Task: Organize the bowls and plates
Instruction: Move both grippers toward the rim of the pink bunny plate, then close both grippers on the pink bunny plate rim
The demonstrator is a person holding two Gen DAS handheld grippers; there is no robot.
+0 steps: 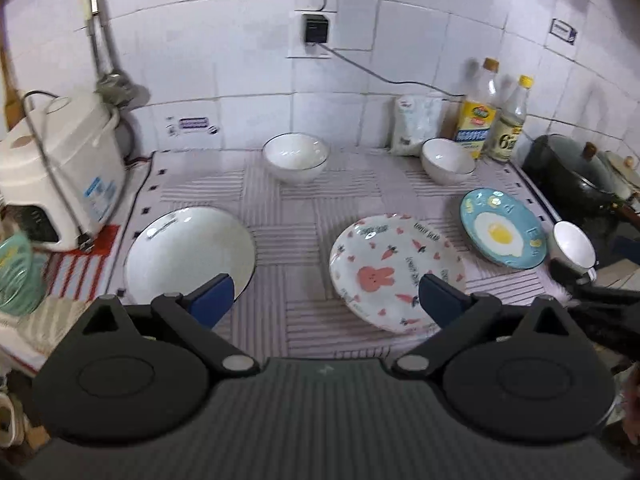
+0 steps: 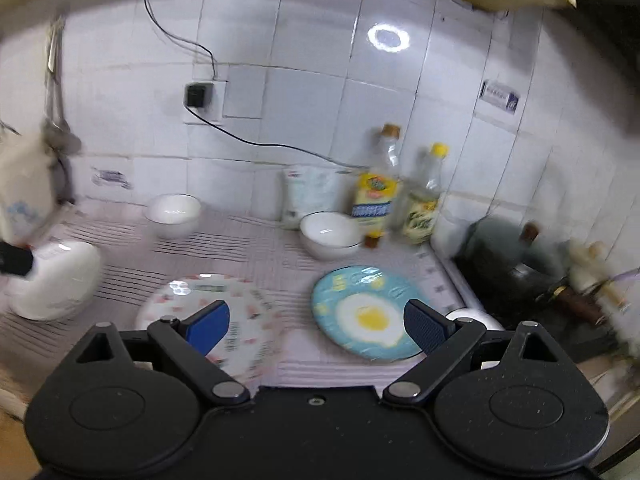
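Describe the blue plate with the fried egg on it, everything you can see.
The blue plate is round, shallow and glossy, likely ceramic, with a fried egg picture in the middle and small yellow marks near its rim. It lies flat and empty on the striped mat, right of the rabbit plate. No tongs touch it.

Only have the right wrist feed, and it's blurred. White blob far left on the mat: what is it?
Observer: A wide white plate, empty, lying flat on the striped mat.
Operator: Left gripper holding it?
Observer: No. The left gripper is open with nothing between its fingers; the white plate lies just beyond its left finger.
Operator: Pattern on the plate next to it? It's smeared here.
Observer: The bunny plate shows a pink rabbit, with carrots and small hearts around it.
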